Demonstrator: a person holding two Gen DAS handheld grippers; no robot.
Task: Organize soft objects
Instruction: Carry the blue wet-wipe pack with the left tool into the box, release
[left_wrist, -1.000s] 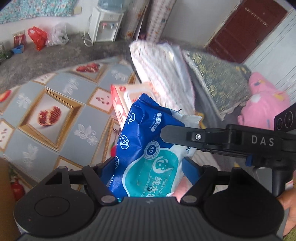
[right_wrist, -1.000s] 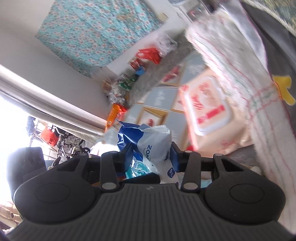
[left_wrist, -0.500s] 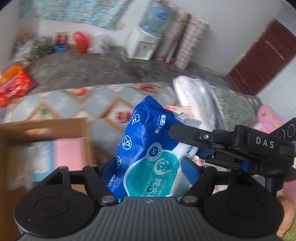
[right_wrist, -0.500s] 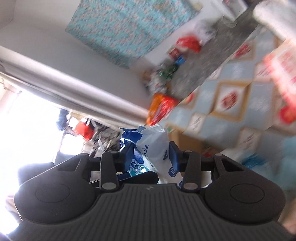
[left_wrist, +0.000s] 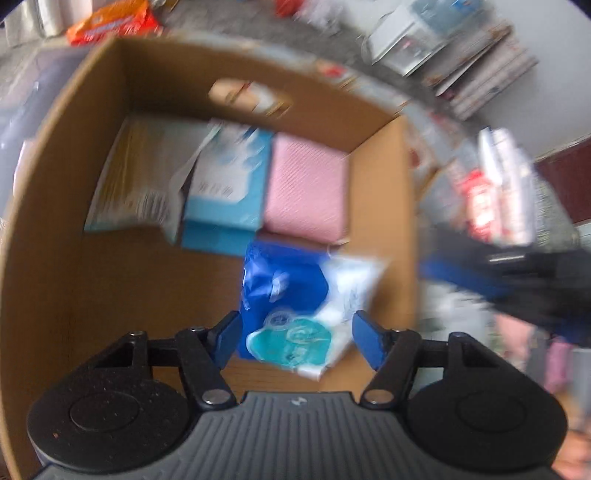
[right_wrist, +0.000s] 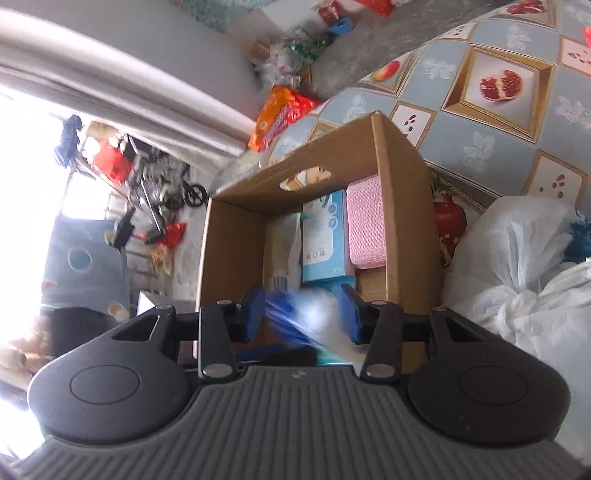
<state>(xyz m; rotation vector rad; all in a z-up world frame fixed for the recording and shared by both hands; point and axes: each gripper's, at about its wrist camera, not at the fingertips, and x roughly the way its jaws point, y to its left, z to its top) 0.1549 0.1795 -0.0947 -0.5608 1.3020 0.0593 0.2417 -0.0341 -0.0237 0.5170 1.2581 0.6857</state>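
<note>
**Wipes pack over box, both claws spread**

Left wrist view, blurred by motion. The left gripper (left_wrist: 293, 334) is seen with its fingers spread; a gap shows on each side between the blue pads (left_wrist: 227, 338) and the wipes pack (left_wrist: 295, 295). The pack, blue and white with a teal label, sits at lower centre of the frame, inside the outline of the cardboard box (left_wrist: 74, 258), near the box's right wall. Whether it rests on the box floor cannot be told. In the upper part of the box three items are seen side by side: a pale pack (left_wrist: 140, 177) at left, a light blue pack (left_wrist: 229, 184) in the middle, a pink pack (left_wrist: 306, 192) at right. The right gripper (left_wrist: 517, 280) is seen as a dark smear at right of the frame, outside the box wall.

Right wrist view. The right gripper (right_wrist: 301, 314) is also released, pads held apart. A blurred blue-white streak, the wipes pack (right_wrist: 306, 317), lies between the pads at lower centre; contact cannot be told. The box (right_wrist: 402, 221) is seen at centre on a patterned cloth (right_wrist: 498, 122), with the same three packs along its far end. A white plastic bag (right_wrist: 509, 258) lies right of the box.
</note>
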